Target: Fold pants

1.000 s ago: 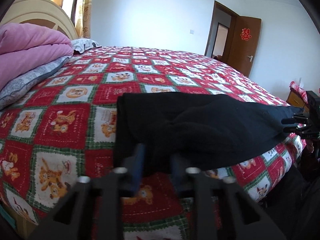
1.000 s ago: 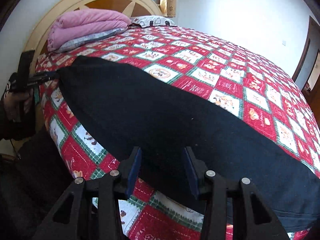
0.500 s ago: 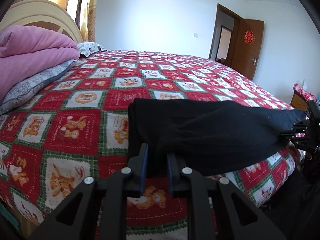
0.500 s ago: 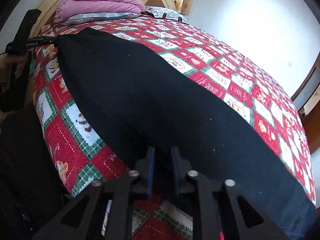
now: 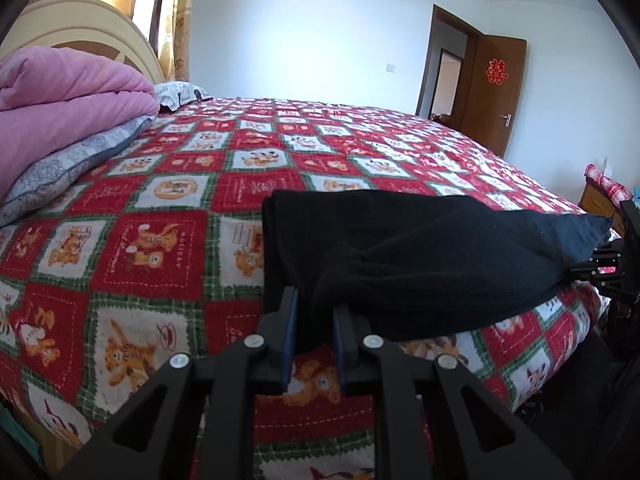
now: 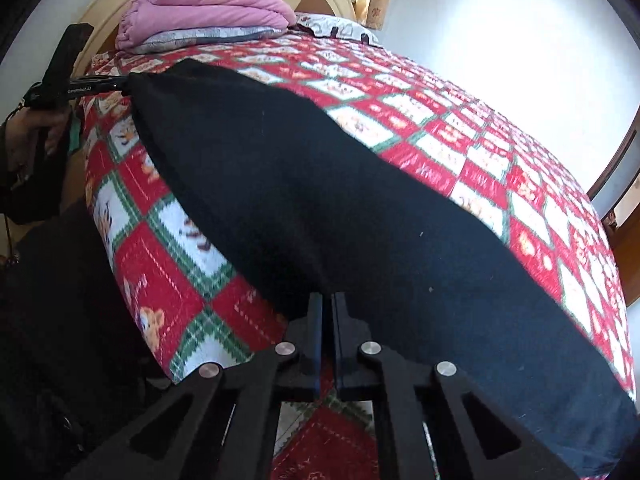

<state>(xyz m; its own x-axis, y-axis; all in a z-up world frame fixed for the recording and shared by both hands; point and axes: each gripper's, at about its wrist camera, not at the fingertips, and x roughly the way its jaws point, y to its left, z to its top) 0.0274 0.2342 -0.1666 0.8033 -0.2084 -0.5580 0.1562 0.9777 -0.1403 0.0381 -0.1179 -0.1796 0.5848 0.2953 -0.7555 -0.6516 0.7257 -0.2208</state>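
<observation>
Each wrist view looks low along its fingers across the bed (image 5: 168,184); both share the black pants (image 6: 320,200).

A home bedroom is shown: a wide bed (image 5: 360,148) is covered by a red patchwork quilt, with a pink folded duvet (image 5: 60,104) and arched headboard (image 5: 80,28) at ten o'clock, and a brown wooden door (image 5: 496,92) at two o'clock.
</observation>
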